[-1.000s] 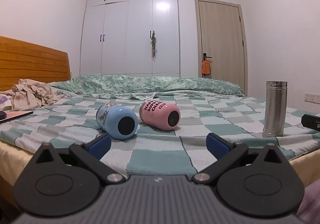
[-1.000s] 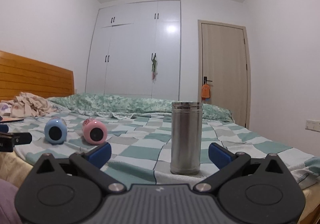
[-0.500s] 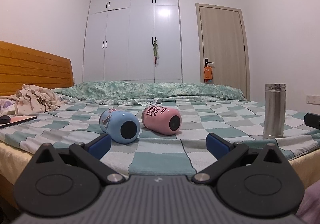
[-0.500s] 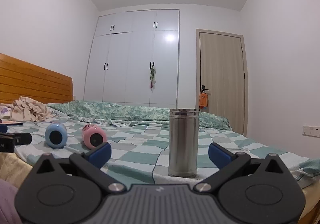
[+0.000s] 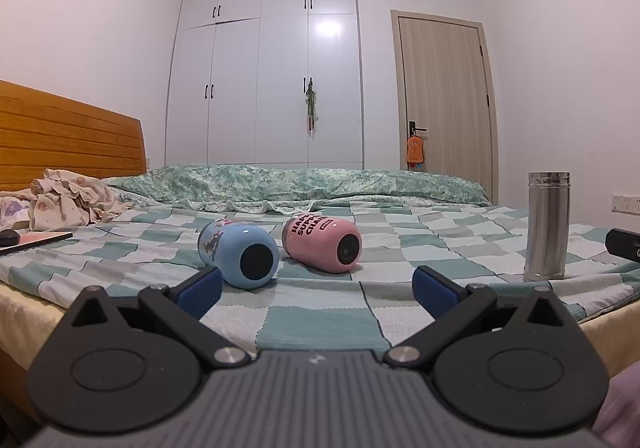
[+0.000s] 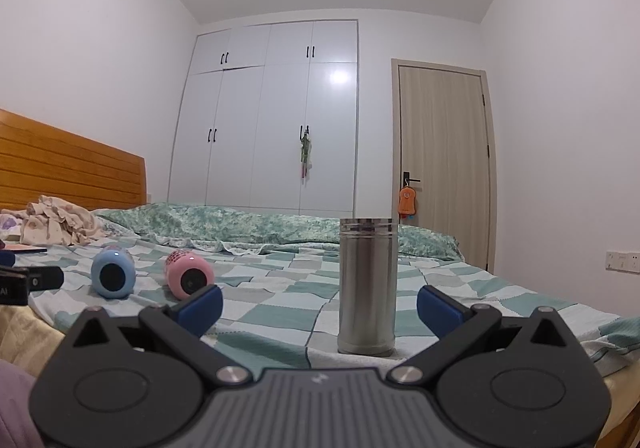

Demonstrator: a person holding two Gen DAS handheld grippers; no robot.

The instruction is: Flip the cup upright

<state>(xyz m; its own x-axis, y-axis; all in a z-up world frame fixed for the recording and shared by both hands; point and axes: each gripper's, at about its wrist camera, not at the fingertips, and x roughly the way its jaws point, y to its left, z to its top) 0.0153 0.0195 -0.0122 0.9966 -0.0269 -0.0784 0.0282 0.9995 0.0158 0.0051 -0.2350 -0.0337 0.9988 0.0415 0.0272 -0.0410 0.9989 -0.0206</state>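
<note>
Cups first: blue cup (image 5: 239,259) and pink cup (image 5: 322,245) both lie on their sides on the bed (image 5: 320,312), just beside each other, dark round ends facing my left camera. Blue one sits just ahead of the left finger pad (image 5: 200,286) of the left gripper (image 5: 318,288), not between the fingers; pink one is further back, roughly centred in the gap. Left gripper is spread wide, nothing in it.

Right gripper (image 6: 320,308) is likewise spread, grasping nothing. Steel flask (image 6: 368,286) stands upright on the checked blanket (image 6: 272,312), ahead of the fingers and within the gap, apart from both pads. From that camera the blue cup (image 6: 113,274) and pink cup (image 6: 188,274) are well off to the left, beyond the left-hand pad.

I can't tell whether any of the three holds anything; the flask's top is level with the lens, the cups show only closed ends.

Crumpled cloth (image 5: 68,197) sits by the wooden headboard (image 5: 68,139).
</note>
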